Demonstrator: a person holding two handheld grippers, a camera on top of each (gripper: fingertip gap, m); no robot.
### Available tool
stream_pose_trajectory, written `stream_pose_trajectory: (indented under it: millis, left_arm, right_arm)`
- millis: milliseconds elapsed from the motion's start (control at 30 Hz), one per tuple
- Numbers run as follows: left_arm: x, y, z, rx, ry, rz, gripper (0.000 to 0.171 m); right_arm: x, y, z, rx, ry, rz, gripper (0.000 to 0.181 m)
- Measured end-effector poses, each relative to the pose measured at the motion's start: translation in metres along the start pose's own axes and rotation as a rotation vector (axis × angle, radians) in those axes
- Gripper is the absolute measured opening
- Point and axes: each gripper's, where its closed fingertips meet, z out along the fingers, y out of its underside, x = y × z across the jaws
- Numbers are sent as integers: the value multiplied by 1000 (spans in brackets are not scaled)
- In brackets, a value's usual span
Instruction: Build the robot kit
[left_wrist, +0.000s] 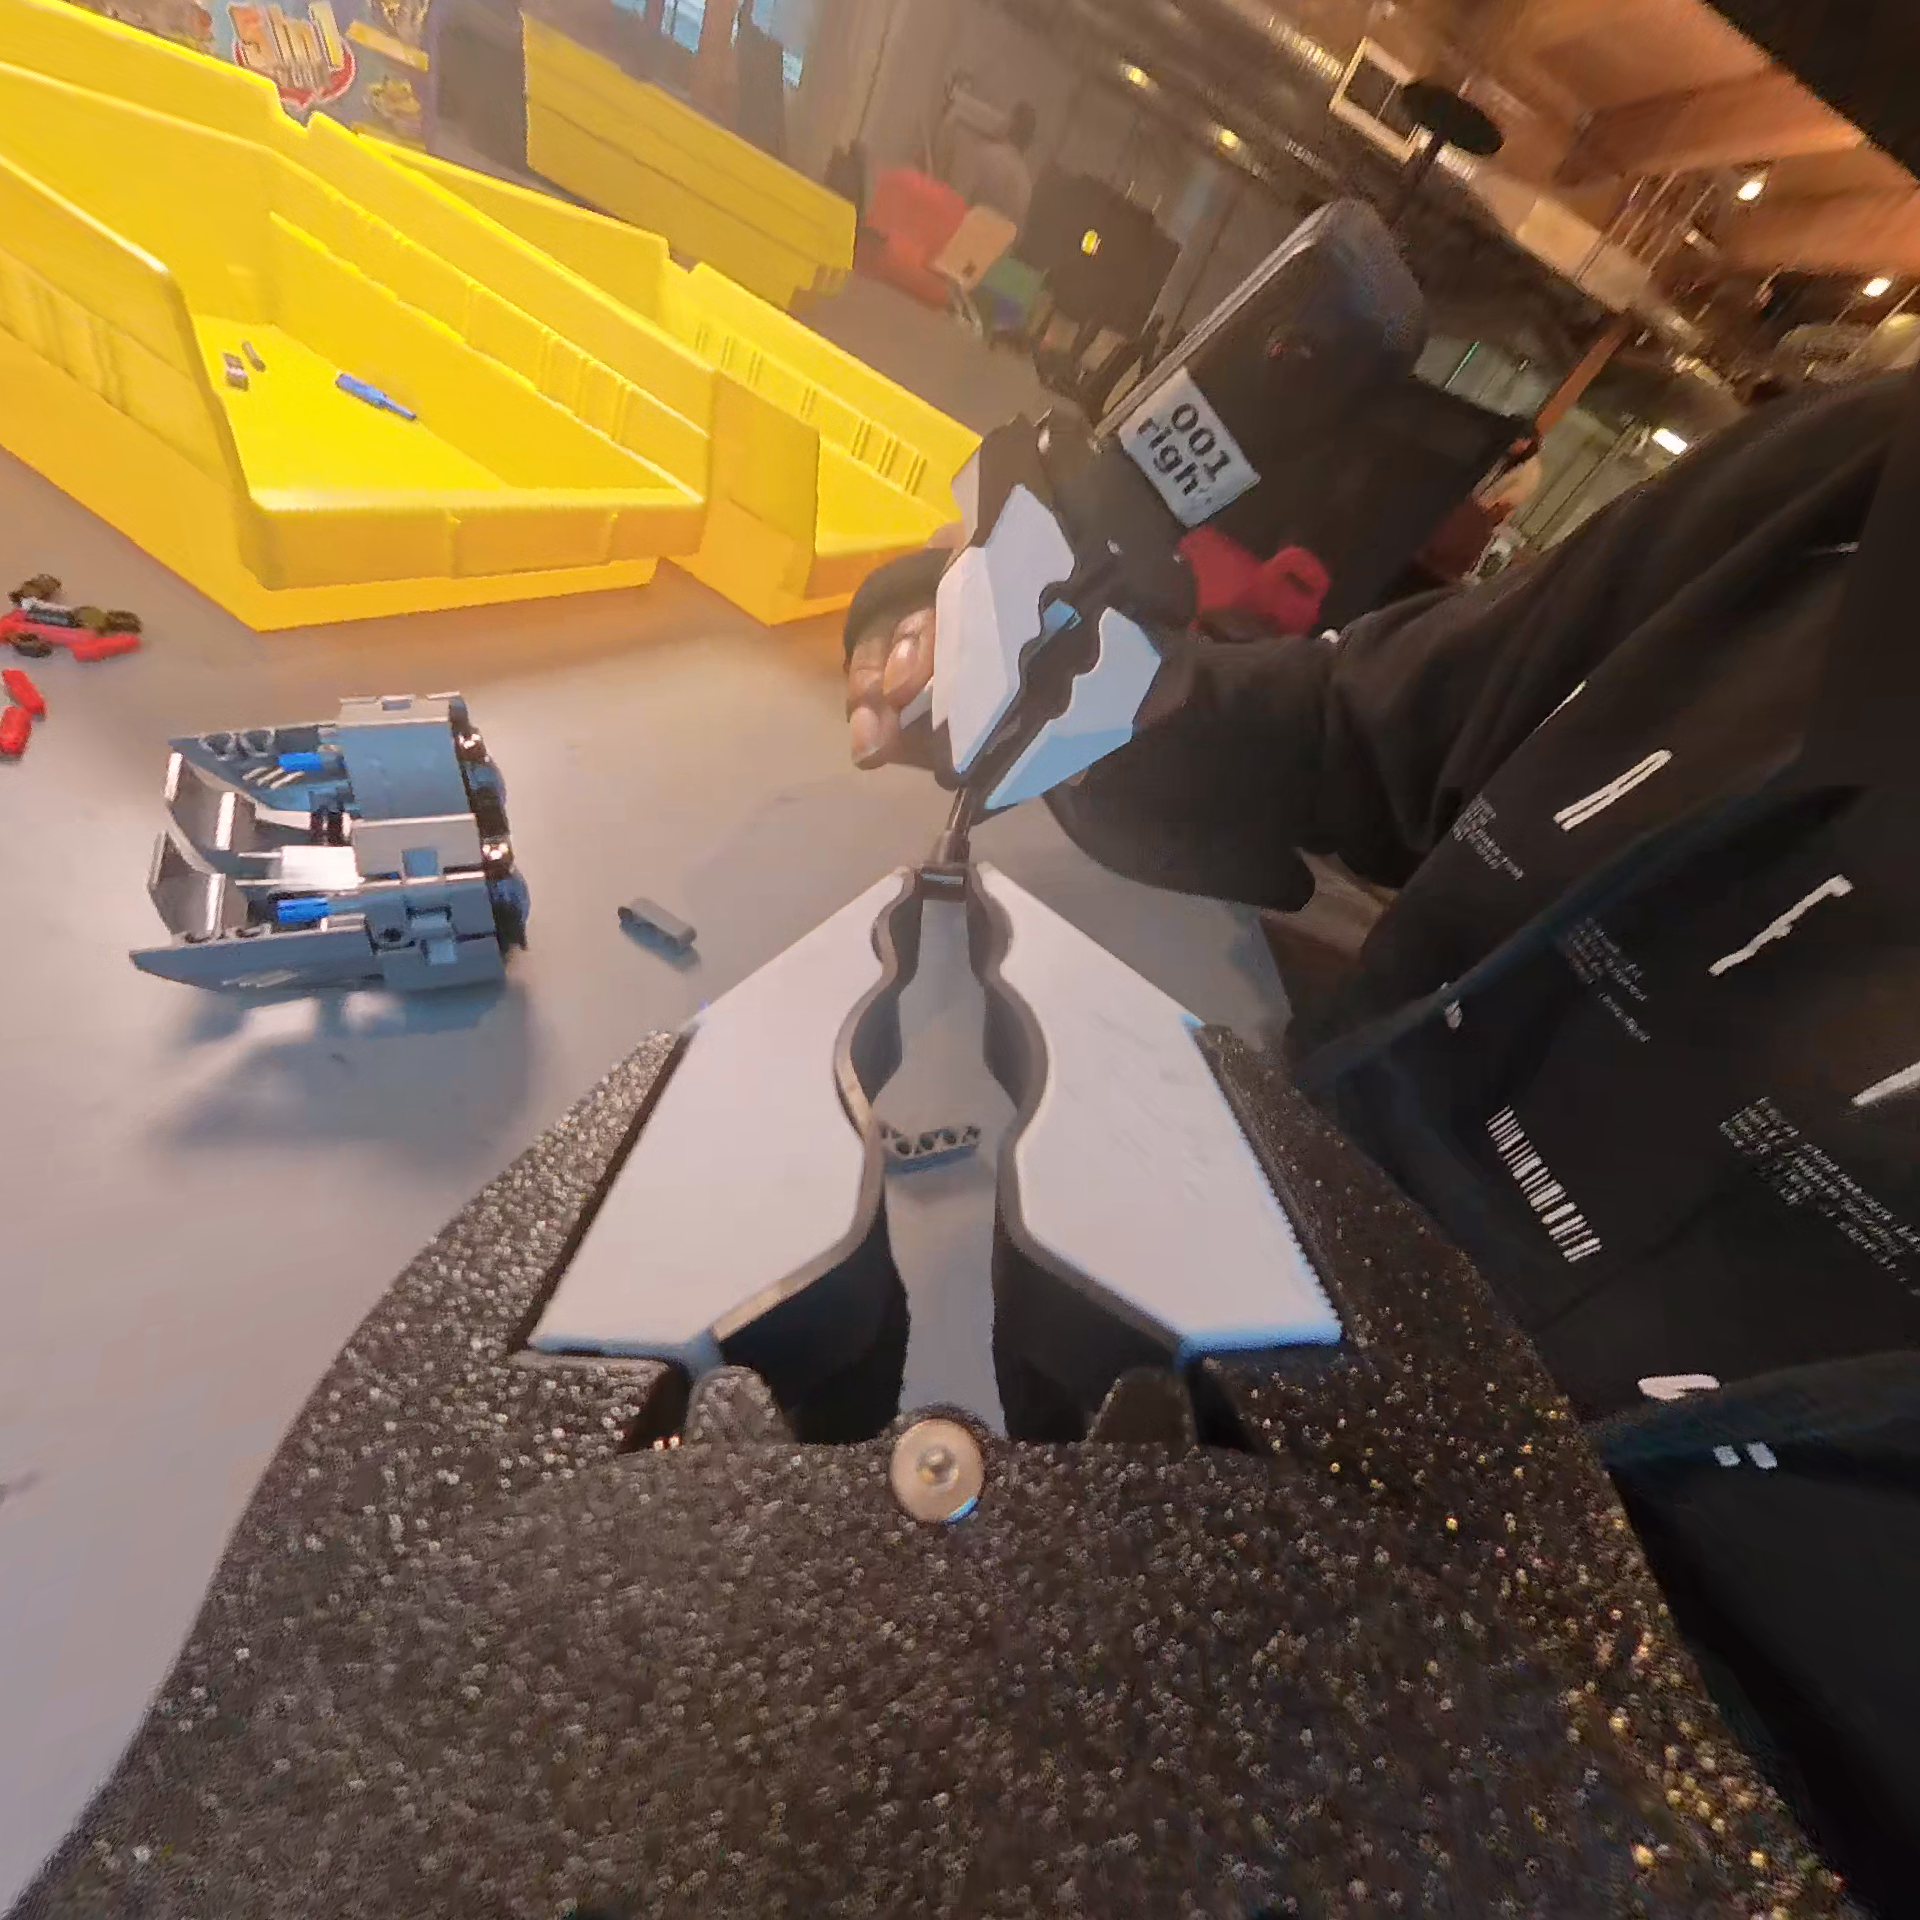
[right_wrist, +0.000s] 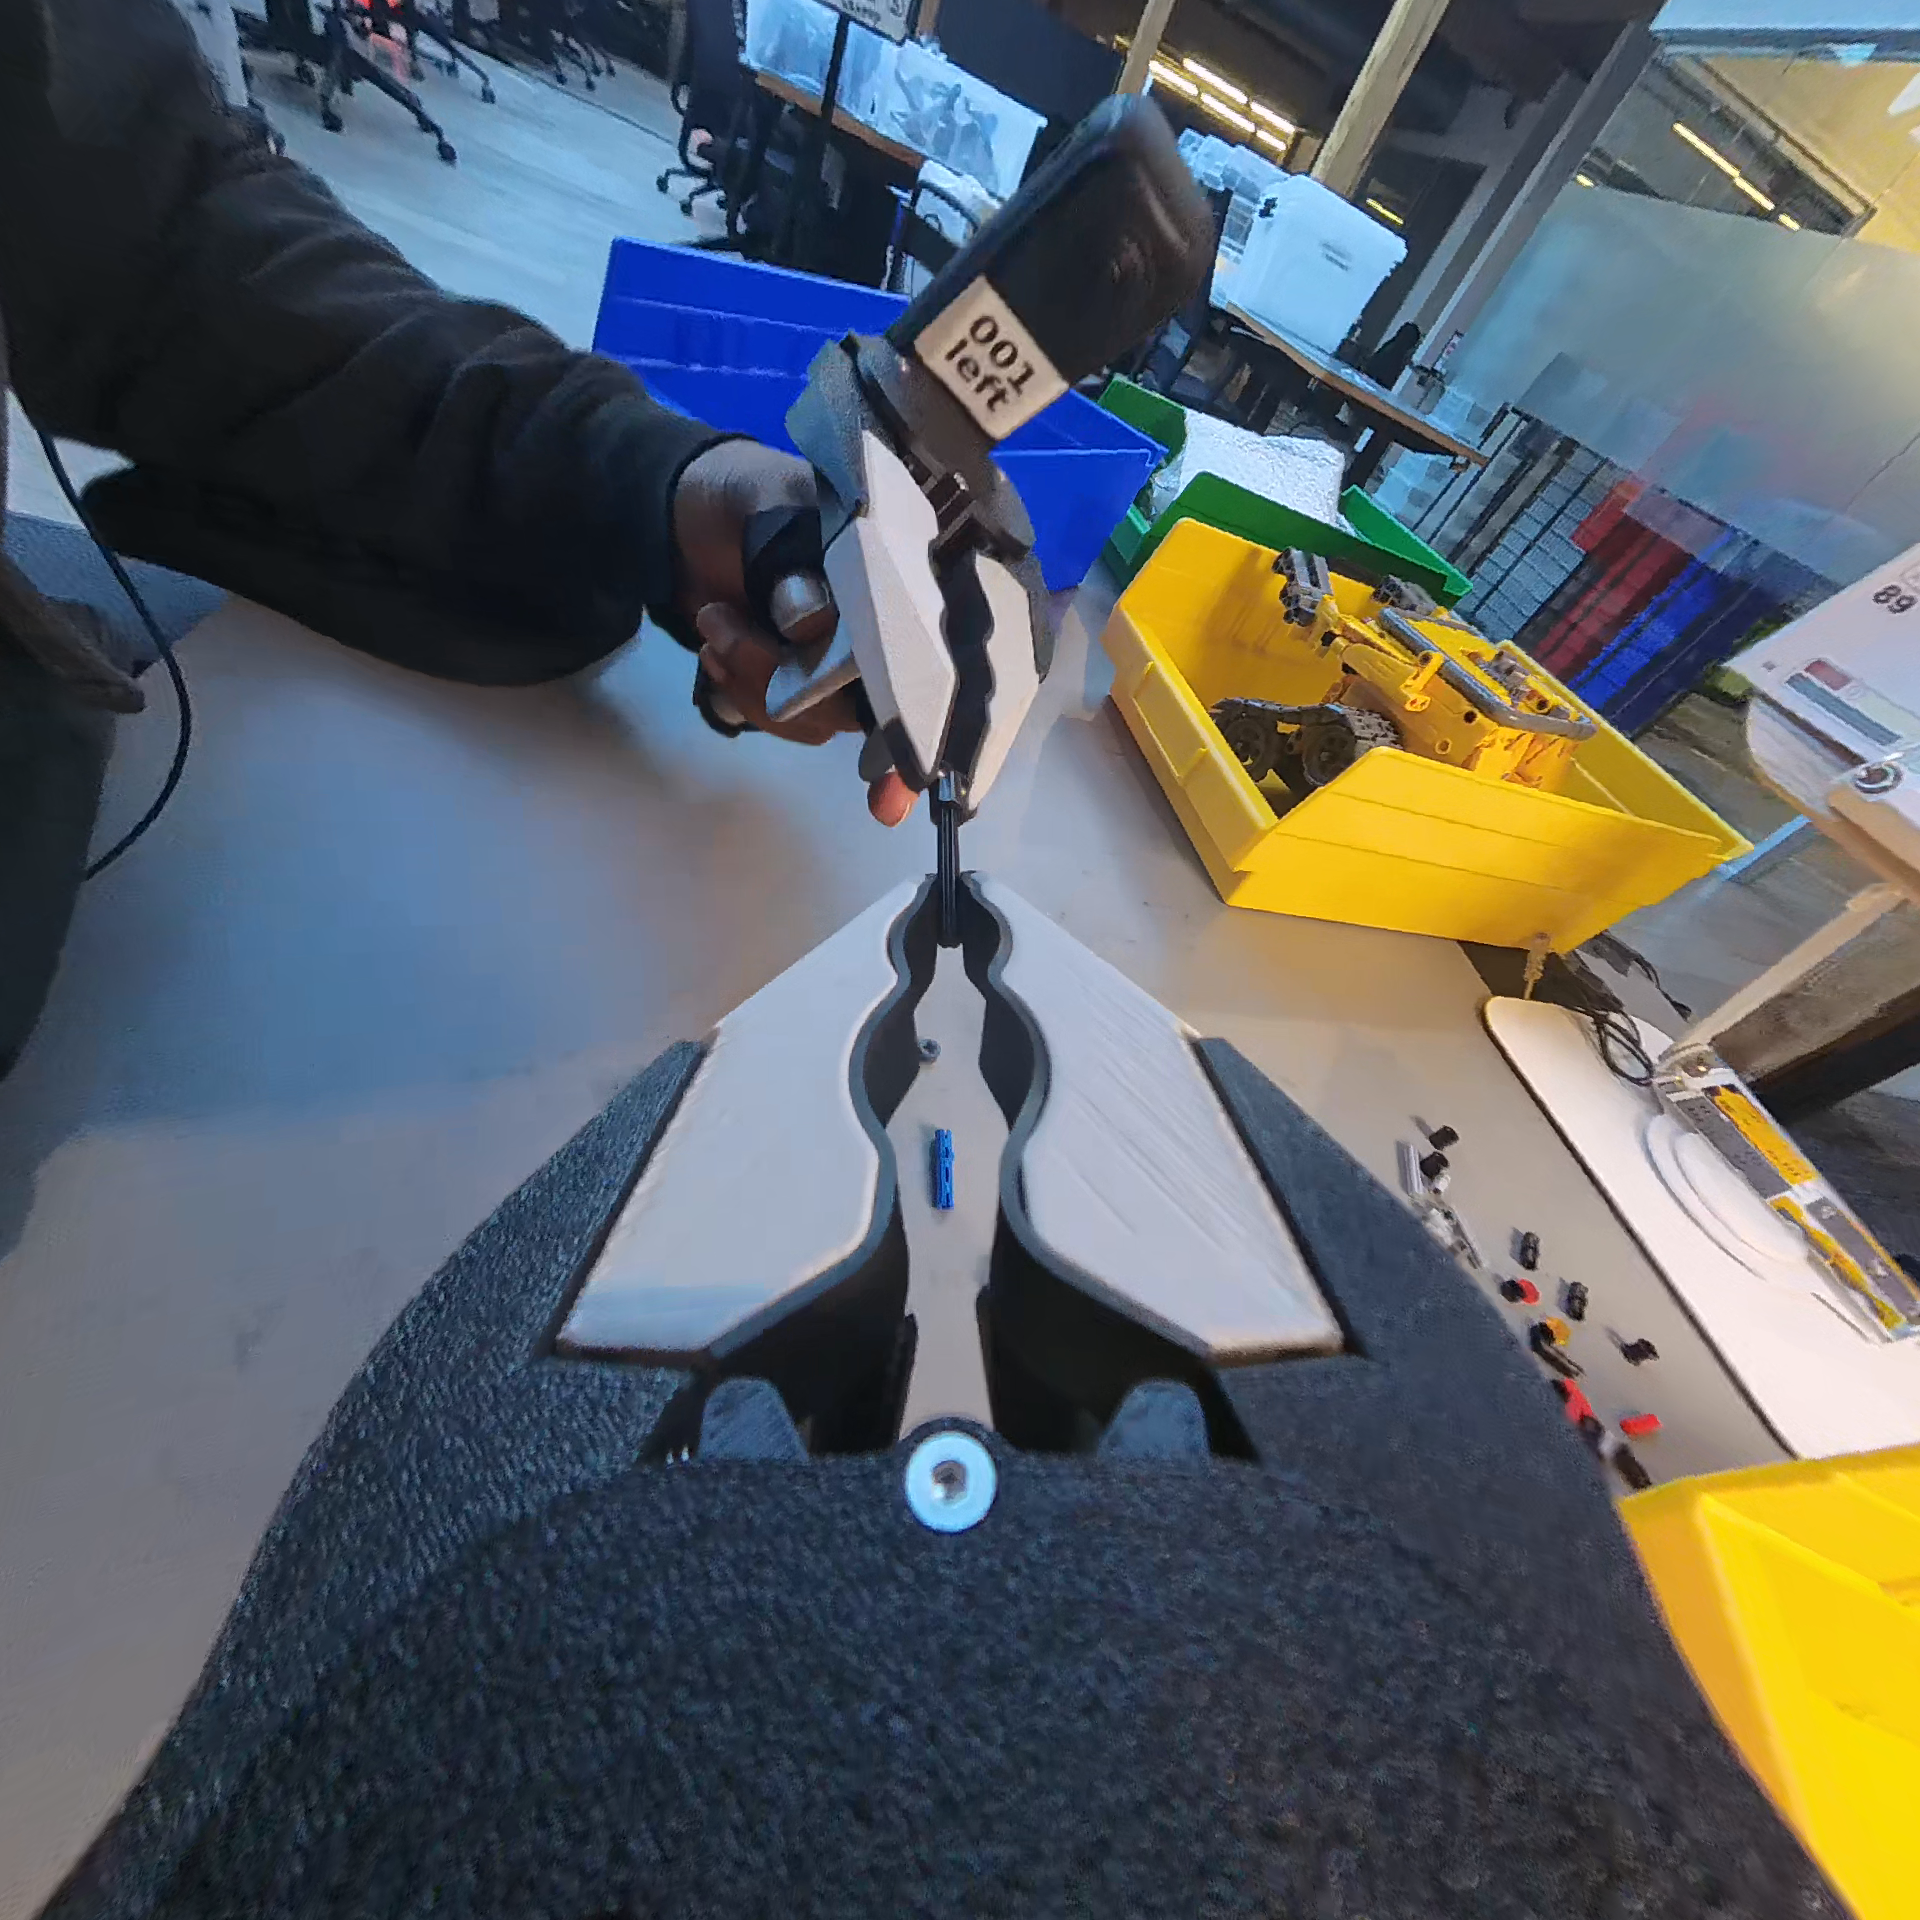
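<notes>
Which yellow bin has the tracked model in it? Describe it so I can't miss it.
Start at the blue bin behind the left gripper; a green bin sits beside it. Next comes the yellow bin, the only one holding a yellow tracked vehicle model.

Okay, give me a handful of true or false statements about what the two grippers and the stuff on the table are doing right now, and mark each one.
1. Both grippers pinch the same thin black piece between their tips. True: the left gripper and the right gripper meet tip to tip on it.
2. The grey brick model sits inside a yellow bin. False: it lies on the table, beside the empty yellow bins.
3. A yellow tracked vehicle lies in a yellow bin. True.
4. The small blue pin is gripped by the right gripper. False: it lies loose on the table under the fingers.
</notes>
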Motion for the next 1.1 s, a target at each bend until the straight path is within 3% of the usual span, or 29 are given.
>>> stream_pose_trajectory:
  millis: [267,600,700,833,933,1100]
  left_arm:
    - [-5,15,0,-96,-40,76,9]
    - [-6,25,-6,-200,-82,215,7]
    - [-26,47,-19,-349,-193,298,7]
    - [-45,86,-31,-544,-245,301,7]
    - [-49,95,-31,-598,-261,322,7]
    - [-51,97,-34,-623,-285,343,7]
  right_arm:
    - [-8,6,5,-61,24,-209,1]
    - [-11,12,17,-59,-12,-160,3]
    - [-3,28,20,-134,-59,0,12]
    - [-2,66,32,-391,-176,205,17]
    - [-8,86,46,-522,-263,207,17]
    - [-10,94,60,-637,-379,143,13]
